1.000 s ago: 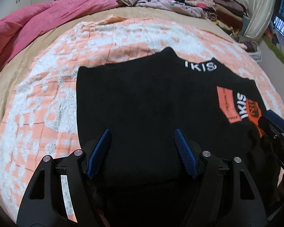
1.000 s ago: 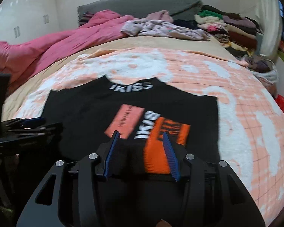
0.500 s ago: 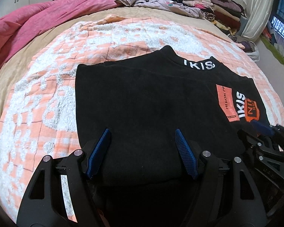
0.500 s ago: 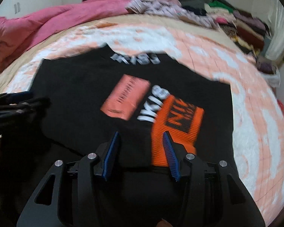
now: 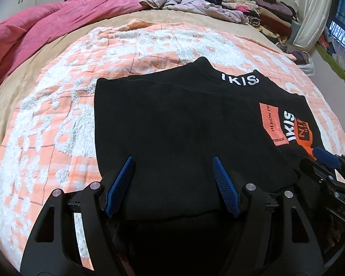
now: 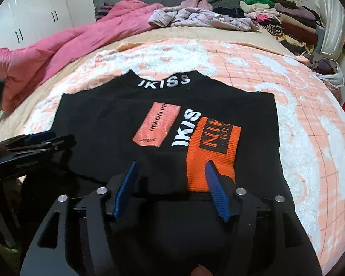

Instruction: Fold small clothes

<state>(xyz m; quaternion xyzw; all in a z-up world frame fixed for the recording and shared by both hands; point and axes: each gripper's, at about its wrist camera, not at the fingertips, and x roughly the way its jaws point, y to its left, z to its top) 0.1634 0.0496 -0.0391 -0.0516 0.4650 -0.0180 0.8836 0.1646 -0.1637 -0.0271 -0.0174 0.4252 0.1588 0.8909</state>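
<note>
1. "IKISS" is stitched in white on the collar of the black sweater (image 6: 131, 124), and again beside a salmon patch (image 6: 157, 124) reading "HERON PR…"; an orange ribbed patch (image 6: 212, 147) shows "NI…".
2. The left gripper (image 5: 173, 172) is held wide open over the sweater's near edge, nothing pinched.
3. The right gripper (image 6: 171, 174) is being opened, knit lying between the blue ridged pads, not squeezed.
4. The sweater is spread flat on a fluffy peach-and-white blanket (image 6: 299, 124).

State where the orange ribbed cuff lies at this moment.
In the right wrist view the orange ribbed cuff lies on the black sweater, right of the pink patch, just ahead of the right gripper, whose jaws are opening.
</note>
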